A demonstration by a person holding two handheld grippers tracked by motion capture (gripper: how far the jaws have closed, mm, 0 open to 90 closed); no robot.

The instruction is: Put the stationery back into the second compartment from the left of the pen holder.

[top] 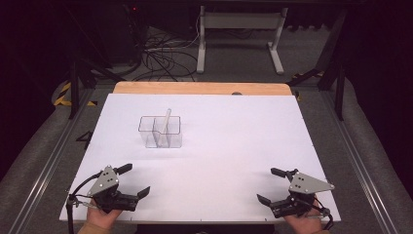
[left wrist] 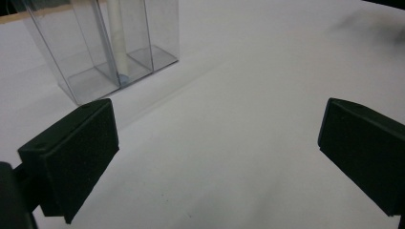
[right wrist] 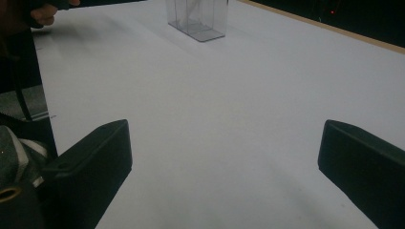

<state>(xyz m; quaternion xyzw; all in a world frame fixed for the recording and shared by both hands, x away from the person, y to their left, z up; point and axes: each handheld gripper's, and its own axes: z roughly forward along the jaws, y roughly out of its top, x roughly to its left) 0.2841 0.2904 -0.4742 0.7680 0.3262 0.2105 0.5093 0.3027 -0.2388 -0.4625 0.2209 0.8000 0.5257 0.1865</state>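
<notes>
We see a clear plastic organizer (top: 160, 131) with several compartments standing upright on the white surface (top: 234, 146), well ahead of both tools. A white pen-like stick (top: 165, 124) leans inside one of its middle compartments, its top poking above the rim. In the left gripper view the organizer (left wrist: 102, 45) sits ahead and to the left of the jaws, the stick (left wrist: 117, 40) resting with its tip on the compartment floor. The left tool (top: 134, 180) is held at the near edge with jaws spread wide, holding nothing. The right tool (top: 272, 184) is likewise wide and empty; from it the organizer (right wrist: 197, 18) lies far ahead.
</notes>
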